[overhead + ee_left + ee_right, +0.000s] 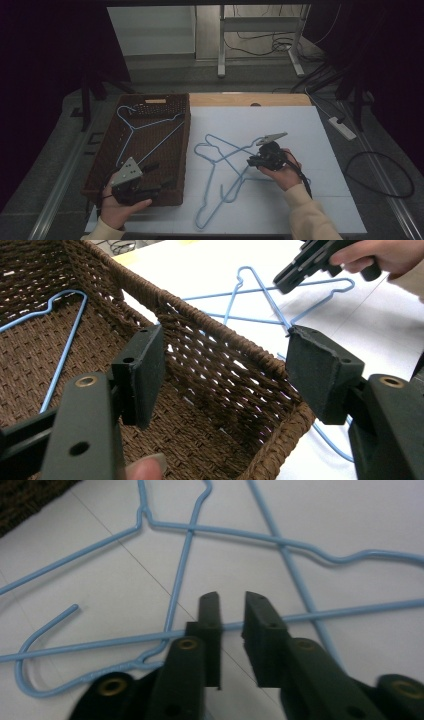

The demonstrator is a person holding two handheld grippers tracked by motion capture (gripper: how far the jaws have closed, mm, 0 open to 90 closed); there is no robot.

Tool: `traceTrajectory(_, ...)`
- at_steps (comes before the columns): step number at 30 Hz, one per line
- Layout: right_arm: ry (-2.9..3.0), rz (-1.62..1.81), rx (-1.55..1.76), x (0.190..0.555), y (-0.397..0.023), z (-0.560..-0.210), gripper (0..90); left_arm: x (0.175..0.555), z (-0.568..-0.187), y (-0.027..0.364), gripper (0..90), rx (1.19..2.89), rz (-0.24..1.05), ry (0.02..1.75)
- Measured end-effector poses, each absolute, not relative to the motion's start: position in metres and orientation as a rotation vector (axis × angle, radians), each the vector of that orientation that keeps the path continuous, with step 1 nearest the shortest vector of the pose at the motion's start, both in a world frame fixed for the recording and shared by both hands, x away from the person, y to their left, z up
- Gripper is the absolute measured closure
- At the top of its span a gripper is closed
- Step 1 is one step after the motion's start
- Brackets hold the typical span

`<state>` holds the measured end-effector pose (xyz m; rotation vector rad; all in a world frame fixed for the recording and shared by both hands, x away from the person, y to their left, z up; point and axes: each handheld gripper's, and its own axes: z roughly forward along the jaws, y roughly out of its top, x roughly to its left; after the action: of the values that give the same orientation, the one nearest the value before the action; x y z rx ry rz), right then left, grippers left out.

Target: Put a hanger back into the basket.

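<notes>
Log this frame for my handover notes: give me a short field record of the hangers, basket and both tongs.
basket: brown wicker, left side of table
hanger in basket: one, light blue wire, lying flat
hangers on mat: light blue wire, crossed over each other on the white mat
left tongs: open, straddling the basket's near wall
right tongs: nearly closed, a narrow gap around a hanger wire

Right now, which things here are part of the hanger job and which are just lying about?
In the job:
- blue hangers on the mat, crossed over each other
- right gripper, jaws nearly together around one hanger wire
- wicker basket
- hanger in the basket
- left gripper, open over the basket

Lying about:
- power strip past the table
- floor cables
- metal frame
</notes>
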<state>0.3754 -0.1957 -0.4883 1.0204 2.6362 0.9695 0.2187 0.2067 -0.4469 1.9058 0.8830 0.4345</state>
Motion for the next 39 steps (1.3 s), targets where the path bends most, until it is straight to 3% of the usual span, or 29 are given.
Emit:
traceTrajectory(4, 2.697, 0.896, 1.017, 0.385, -0.180, -0.497, 90.0, 0.218, -0.447, 0.207, 33.4, 1.906, 0.436, 0.879)
traceTrajectory(20, 2.761, 0.762, 0.985, 0.383, -0.170, -0.506, 90.0, 0.217, -0.449, 0.203, 33.4, 1.919, 0.428, 0.874)
traceTrajectory(39, 2.740, 0.754, 0.996, 0.351, -0.200, -0.504, 90.0, 0.217, -0.449, 0.203, 33.4, 1.915, 0.424, 0.874)
